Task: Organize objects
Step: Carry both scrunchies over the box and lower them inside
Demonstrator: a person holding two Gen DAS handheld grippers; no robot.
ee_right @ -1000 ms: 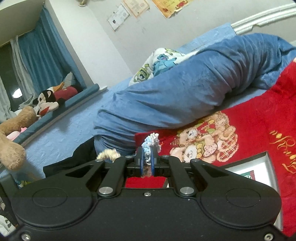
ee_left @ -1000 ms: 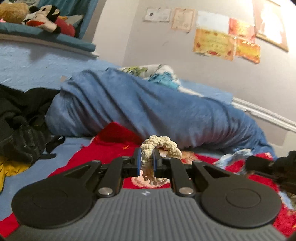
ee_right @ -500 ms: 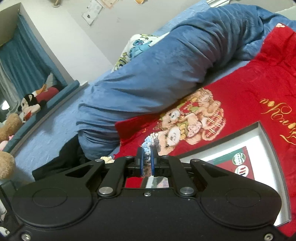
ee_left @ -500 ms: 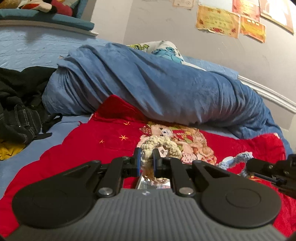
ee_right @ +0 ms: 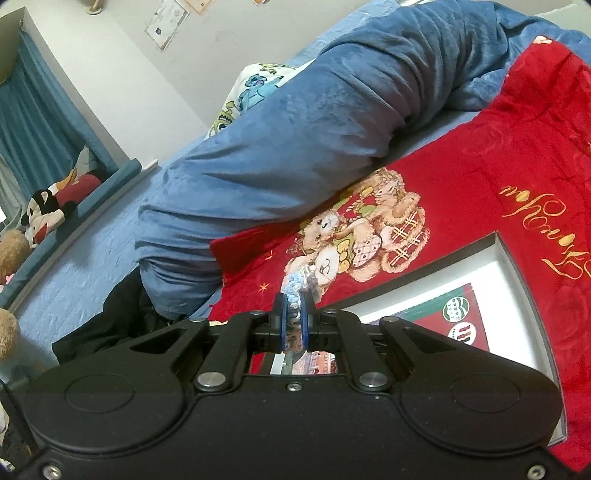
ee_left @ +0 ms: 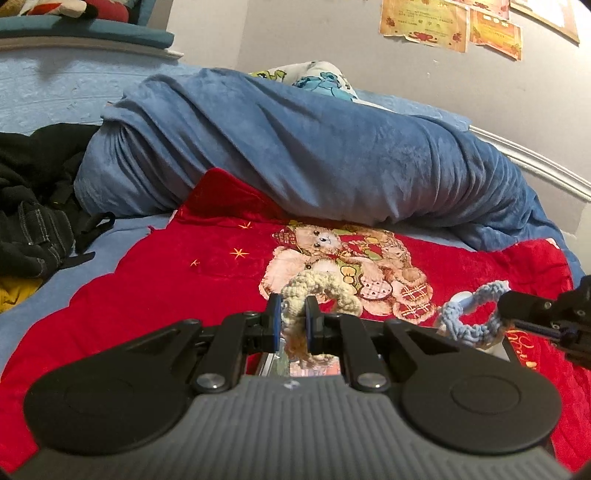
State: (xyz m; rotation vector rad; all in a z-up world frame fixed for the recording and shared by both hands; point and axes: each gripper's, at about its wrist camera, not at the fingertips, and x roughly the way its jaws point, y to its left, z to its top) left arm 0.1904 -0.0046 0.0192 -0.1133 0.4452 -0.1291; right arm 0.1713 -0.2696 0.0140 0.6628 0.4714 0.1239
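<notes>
1. The left gripper (ee_left: 293, 318) sits at 6 o'clock, jaws clamped on a cream crocheted scrunchie (ee_left: 320, 291).
2. The right gripper (ee_left: 506, 309) enters at 3 o'clock, gripping a light-blue crocheted scrunchie (ee_left: 466, 314).
3. Both scrunchies hang above a red blanket (ee_left: 166, 288) printed with teddy bears (ee_left: 343, 262).
4. A rolled blue blanket (ee_left: 314, 147) lies at 12 o'clock, beyond the red blanket.
5. Black clothing (ee_left: 33, 206) lies at 9 o'clock.
6. Paper certificates (ee_left: 450, 22) hang on the wall at 1 o'clock.
</notes>
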